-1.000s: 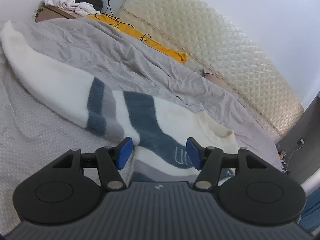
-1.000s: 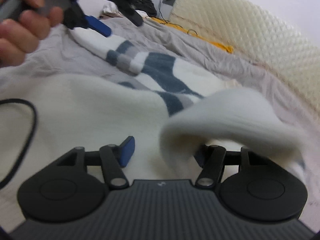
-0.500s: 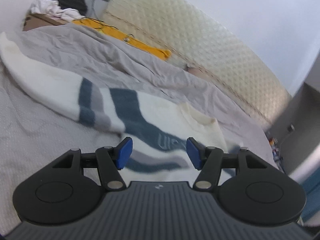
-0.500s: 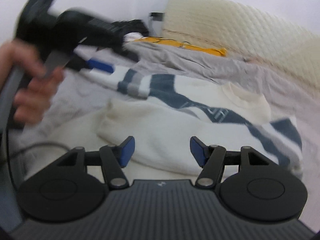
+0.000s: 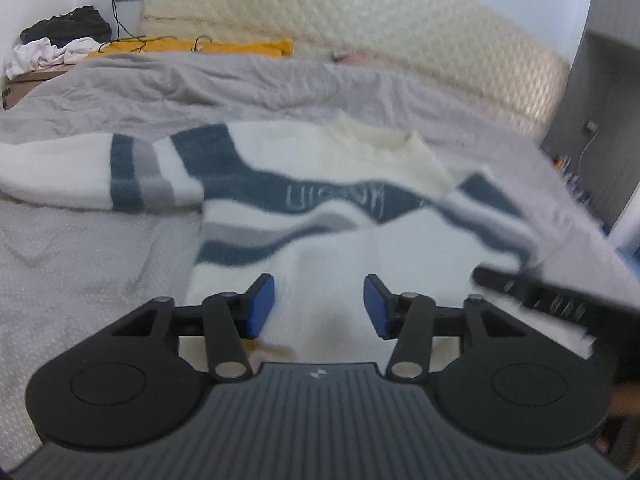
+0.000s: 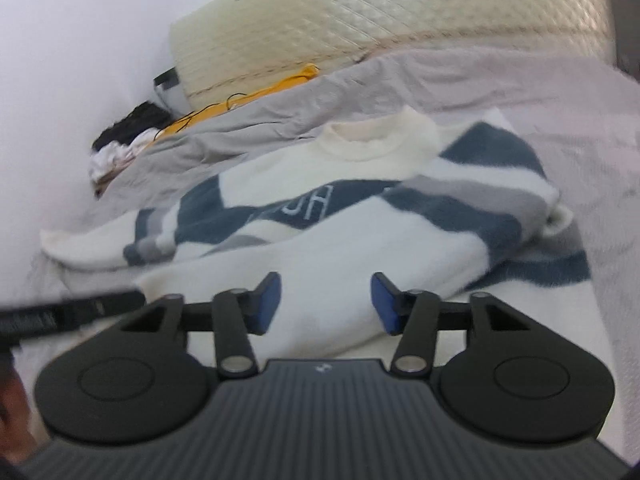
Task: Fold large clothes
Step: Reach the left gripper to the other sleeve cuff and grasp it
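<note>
Seen from the left wrist camera, the left gripper (image 5: pixel 319 306) hangs just above the lower part of the sweater (image 5: pixel 320 216), its blue pads (image 5: pixel 260 306) spread with a clear gap; its jaws have just been closing, yet nothing sits pinched between them. That white sweater with dark blue and grey bands lies flat on the grey bedspread (image 5: pixel 80 248), its cream collar (image 5: pixel 380 144) toward the quilted headboard (image 5: pixel 360 32). One sleeve (image 5: pixel 100 172) stretches out to the left side of the picture, while the other sleeve is folded across the chest. A brownish stain marks the white fabric just below the pads. At the right edge the black frame of the right gripper (image 5: pixel 540 296) cuts in, blurred. Far back lie a yellow cloth (image 5: pixel 192 48) and a heap of dark and white clothes (image 5: pixel 60 44).

From the right wrist camera, the right gripper (image 6: pixel 326 304) hovers over the folded sleeve (image 6: pixel 360 260) on the sweater's front, pads apart with only white knit showing below the gap; these jaws have likewise just been closing without gripping anything. The collar (image 6: pixel 372 136) points to the headboard (image 6: pixel 360 20), and the sweater's outstretched sleeve trails off to the left. A blurred black bar of the left gripper (image 6: pixel 68 312) enters from the left edge.
</note>
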Available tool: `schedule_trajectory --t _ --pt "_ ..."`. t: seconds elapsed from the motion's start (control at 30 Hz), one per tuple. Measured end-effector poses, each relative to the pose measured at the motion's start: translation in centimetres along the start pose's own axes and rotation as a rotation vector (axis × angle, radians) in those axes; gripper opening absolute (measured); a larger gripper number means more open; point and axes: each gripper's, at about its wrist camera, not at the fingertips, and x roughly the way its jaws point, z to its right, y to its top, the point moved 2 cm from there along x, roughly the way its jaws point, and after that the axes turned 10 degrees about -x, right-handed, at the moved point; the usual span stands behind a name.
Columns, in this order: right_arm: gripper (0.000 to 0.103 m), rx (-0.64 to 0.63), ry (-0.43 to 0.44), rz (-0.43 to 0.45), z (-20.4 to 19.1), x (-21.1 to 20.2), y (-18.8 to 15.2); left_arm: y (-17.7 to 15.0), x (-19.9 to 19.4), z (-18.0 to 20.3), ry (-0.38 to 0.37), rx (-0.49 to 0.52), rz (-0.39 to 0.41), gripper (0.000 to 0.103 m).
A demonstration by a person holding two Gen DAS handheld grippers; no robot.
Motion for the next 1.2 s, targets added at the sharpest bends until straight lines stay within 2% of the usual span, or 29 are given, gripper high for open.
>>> schedule_trajectory --t 0.17,0.27,0.33,0.47,0.7,0.83,1.0,1.2 --pt "0.050 -0.019 0.017 0.013 0.0 0.6 0.0 -1.1 3.3 -0.8 0.102 0.000 -0.100 0.048" --pt "0.050 -0.026 0.035 0.014 0.1 1.5 0.1 -1.4 4.5 -1.4 0.133 -0.011 -0.139 0.048" --pt "0.050 -0.029 0.041 -0.006 0.2 2.4 -0.3 -1.4 4.8 -1.3 0.145 -0.001 -0.140 0.048" --pt "0.049 -0.010 0.045 -0.102 0.8 4.6 -1.7 -1.2 4.8 -1.0 0.151 0.005 -0.132 0.048" --pt "0.049 0.028 0.069 -0.114 1.1 4.3 -1.8 1.3 2.7 -1.8 0.110 -0.067 -0.066 0.050" --pt "0.048 0.054 0.079 -0.116 1.6 3.9 -1.5 4.4 2.2 -3.3 0.115 -0.134 -0.026 0.057" --pt "0.049 0.071 0.075 -0.102 1.6 3.6 -1.0 7.8 3.8 -7.0 0.155 -0.226 -0.055 0.066" --pt "0.049 0.002 0.043 -0.095 1.0 3.9 -0.6 9.8 7.6 -15.0 0.177 -0.470 -0.114 0.066"
